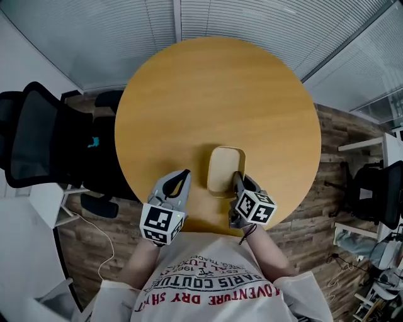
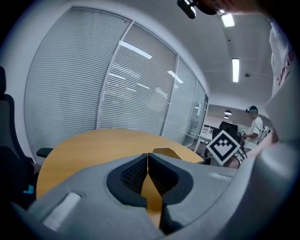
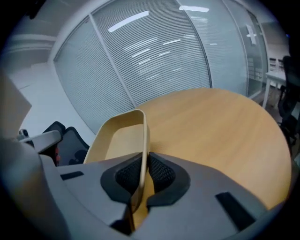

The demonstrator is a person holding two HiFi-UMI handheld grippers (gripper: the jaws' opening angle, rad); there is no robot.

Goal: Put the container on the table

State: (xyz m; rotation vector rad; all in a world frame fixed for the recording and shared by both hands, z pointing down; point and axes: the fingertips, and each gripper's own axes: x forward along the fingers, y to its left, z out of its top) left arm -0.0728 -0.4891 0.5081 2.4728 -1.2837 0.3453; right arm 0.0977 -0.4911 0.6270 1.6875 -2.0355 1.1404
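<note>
The container is a shallow tan tray with rounded corners, over the near part of the round wooden table. My right gripper is shut on the tray's near right rim. In the right gripper view the thin rim runs between the two dark pads, and the tray stretches away to the left. My left gripper hovers just left of the tray, its jaws shut with nothing between them. In the left gripper view the tray's edge shows beyond the closed jaws.
A black office chair stands left of the table. A white desk and another dark chair are at the right. Window blinds lie behind the table. The floor is wood plank.
</note>
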